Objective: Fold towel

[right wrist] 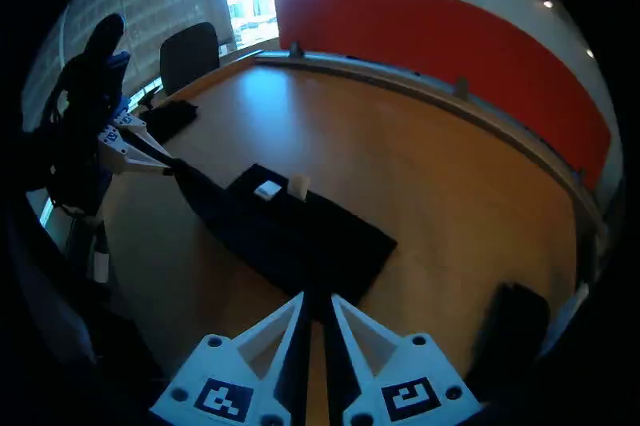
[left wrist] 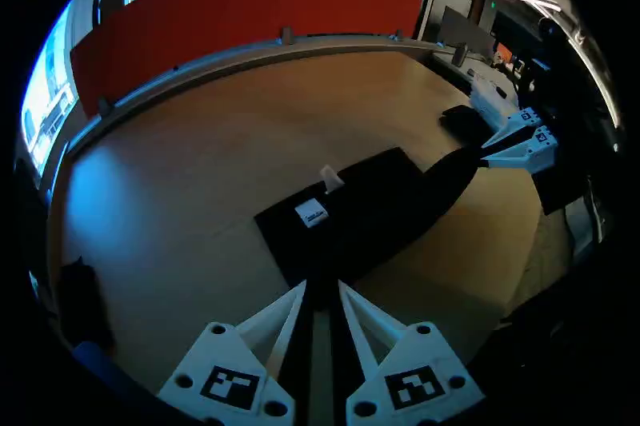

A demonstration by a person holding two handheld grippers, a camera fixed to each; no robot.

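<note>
Big wooden worktop [left wrist: 200, 154], dark towel [left wrist: 360, 210] lying mid-way across it. Left hand-held gripper [left wrist: 322, 298] and right hand-held gripper [right wrist: 318, 302] are each nearly closed, pinching a towel corner. I'd carry both corners over together, evenly tensioned, so the edges line up. Small white tags [left wrist: 312, 213] sit on top.

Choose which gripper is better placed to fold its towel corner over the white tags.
Probably the left gripper: it pinches the towel end nearer the tags; the right gripper holds the farther end.
</note>
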